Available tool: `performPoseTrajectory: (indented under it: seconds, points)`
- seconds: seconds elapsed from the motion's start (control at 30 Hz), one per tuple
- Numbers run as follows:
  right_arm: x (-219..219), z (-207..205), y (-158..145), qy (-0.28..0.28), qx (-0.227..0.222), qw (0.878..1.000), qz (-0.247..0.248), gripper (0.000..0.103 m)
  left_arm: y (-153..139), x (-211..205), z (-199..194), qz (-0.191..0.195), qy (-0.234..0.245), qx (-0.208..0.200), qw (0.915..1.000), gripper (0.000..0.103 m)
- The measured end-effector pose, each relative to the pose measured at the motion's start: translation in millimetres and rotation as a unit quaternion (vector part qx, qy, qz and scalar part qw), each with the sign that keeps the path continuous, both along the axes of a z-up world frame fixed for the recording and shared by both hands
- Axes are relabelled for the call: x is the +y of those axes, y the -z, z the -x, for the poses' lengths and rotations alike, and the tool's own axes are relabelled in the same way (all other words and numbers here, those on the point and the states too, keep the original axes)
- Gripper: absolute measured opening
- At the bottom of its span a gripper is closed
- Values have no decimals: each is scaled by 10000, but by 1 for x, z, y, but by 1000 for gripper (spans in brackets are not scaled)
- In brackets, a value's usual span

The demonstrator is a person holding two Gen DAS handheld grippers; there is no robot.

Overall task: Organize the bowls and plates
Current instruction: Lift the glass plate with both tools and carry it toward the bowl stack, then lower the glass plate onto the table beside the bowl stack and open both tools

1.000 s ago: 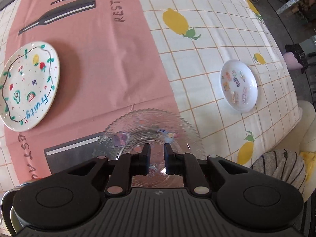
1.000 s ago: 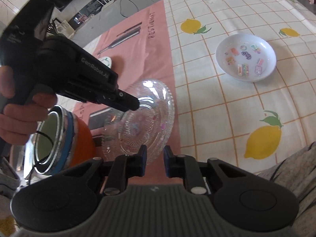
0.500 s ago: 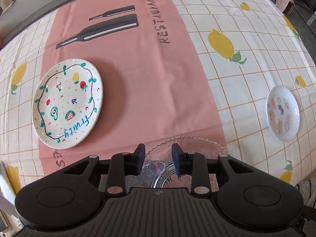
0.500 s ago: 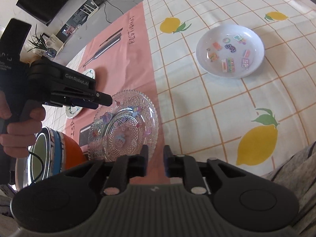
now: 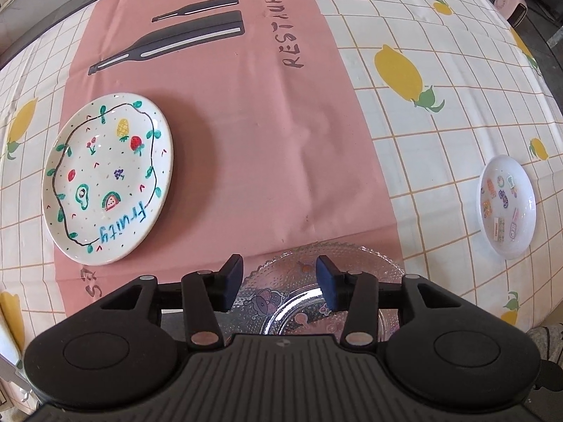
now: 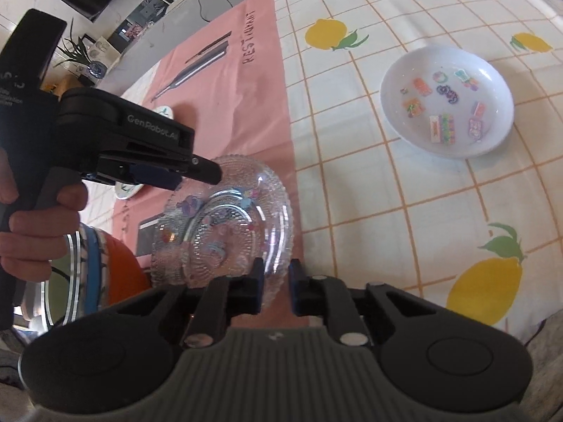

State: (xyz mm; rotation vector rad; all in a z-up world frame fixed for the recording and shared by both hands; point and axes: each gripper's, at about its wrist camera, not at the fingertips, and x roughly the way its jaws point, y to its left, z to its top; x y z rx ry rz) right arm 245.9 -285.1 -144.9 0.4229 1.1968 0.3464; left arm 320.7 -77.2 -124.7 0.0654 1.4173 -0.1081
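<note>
Glass plate handover, left to right gripper.
Far left on the tabletop point(image 5: 440, 133): fruit plate point(image 5: 107, 179), flat on the pink mat point(image 5: 246, 147). Left gripper point(image 5: 279, 277) hung over the glass plate point(image 6: 225, 221), jaws just opened to mid-width, nothing between them, plate below and clear of the pads. Right gripper point(image 6: 276, 290) jaws just closed narrow on that plate's near rim; plate sat tilted, near edge of mat. Far right: white bowl point(image 6: 447, 102), well apart. My read: keep the rim seated deep between the pads and lift level, since glass is slick and a rim-only pinch may let it swing.
</note>
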Motion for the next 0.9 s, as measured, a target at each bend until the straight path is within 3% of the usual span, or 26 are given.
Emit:
performPoseTrajectory:
  seconds: [0.6,0.8,0.9]
  points:
    - [7,22,-16,-407,-626,9901,1192,5,5,-24,22,1,575,181,9982,53]
    - [1,20,-14,-394,-620,9909,1128,6,4,-17,26,130,424,-26,9990,56]
    - [3,21,-15,-360,-665,9900,1193,6,-3,-14,30,7,434,-247,9987,56]
